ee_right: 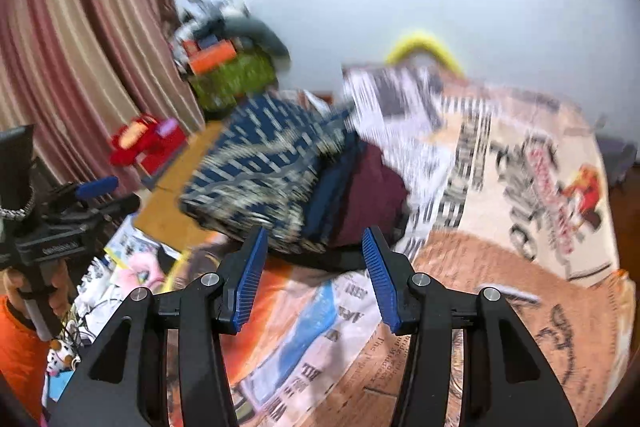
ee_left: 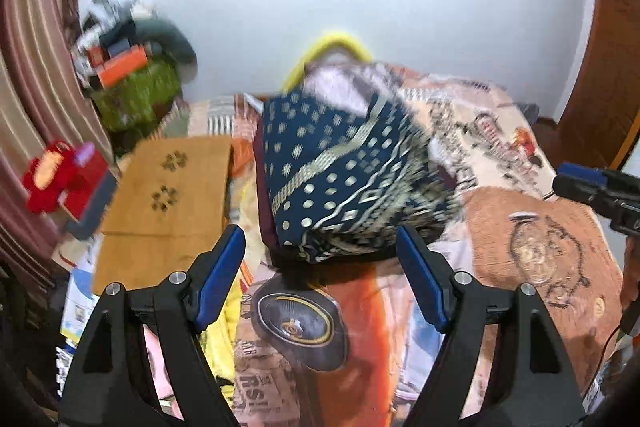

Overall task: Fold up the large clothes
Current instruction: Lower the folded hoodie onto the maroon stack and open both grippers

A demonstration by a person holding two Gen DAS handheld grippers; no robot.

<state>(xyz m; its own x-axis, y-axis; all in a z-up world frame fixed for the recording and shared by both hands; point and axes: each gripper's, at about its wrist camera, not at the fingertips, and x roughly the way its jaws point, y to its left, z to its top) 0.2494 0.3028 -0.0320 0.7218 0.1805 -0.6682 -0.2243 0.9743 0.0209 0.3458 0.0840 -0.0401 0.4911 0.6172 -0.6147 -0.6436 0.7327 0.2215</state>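
A blue patterned garment [ee_left: 344, 179] lies bunched in a heap on the bed [ee_left: 540, 251], on the printed bedspread, with a maroon cloth [ee_right: 372, 195] showing at its right side; motion blur smears its folds in both views, worse in the right wrist view. The left gripper [ee_left: 320, 267] hangs just in front of the heap with fingers wide and nothing between them. The right gripper [ee_right: 314, 267] sits likewise, its fingers wide and bare, its body cut off at the frame's bottom.
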